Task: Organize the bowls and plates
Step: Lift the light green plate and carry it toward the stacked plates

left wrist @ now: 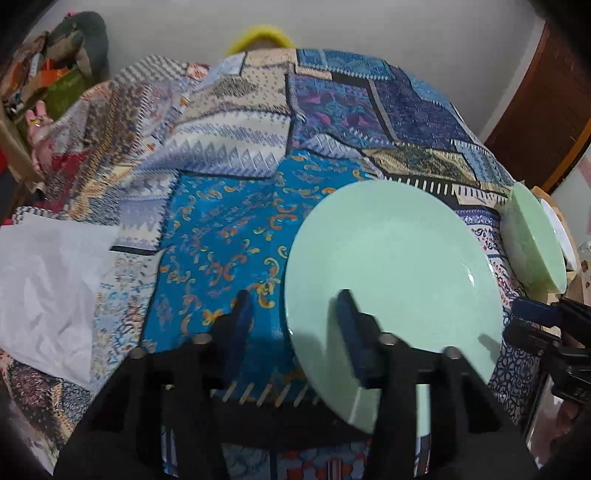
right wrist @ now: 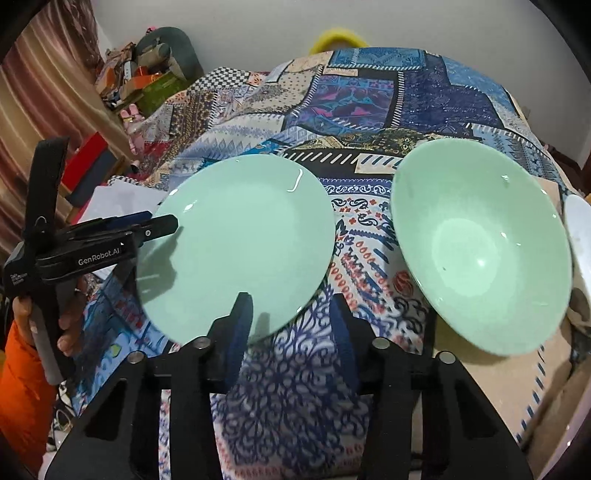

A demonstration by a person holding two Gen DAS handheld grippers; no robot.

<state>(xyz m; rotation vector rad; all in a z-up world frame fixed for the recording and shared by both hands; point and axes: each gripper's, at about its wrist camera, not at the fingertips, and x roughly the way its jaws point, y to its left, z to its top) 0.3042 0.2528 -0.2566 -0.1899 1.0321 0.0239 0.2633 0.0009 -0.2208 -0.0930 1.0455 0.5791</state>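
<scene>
Only readable txt I see: "GenRobot.AI", white print on the black body of the left gripper (right wrist: 162,227), right wrist view, just left of the green plate (right wrist: 240,247). Second small white label on same gripper body, further from the plate, near the handle end, too small to read. Left wrist view: no legible txt, nos. or signs.

Patchwork cloth (left wrist: 236,155) in blues, creams and orange drapes the whole tabletop. Plain pale wall (left wrist: 369,26) behind. Dark wooden door (left wrist: 543,110) at far right. Striped curtain (right wrist: 40,92) at left, beside a heap of boxes and clutter (right wrist: 144,77). White paper sheet (left wrist: 48,280) on the cloth's left edge. Yellow fuzzy object (right wrist: 338,38) beyond the far edge.
</scene>
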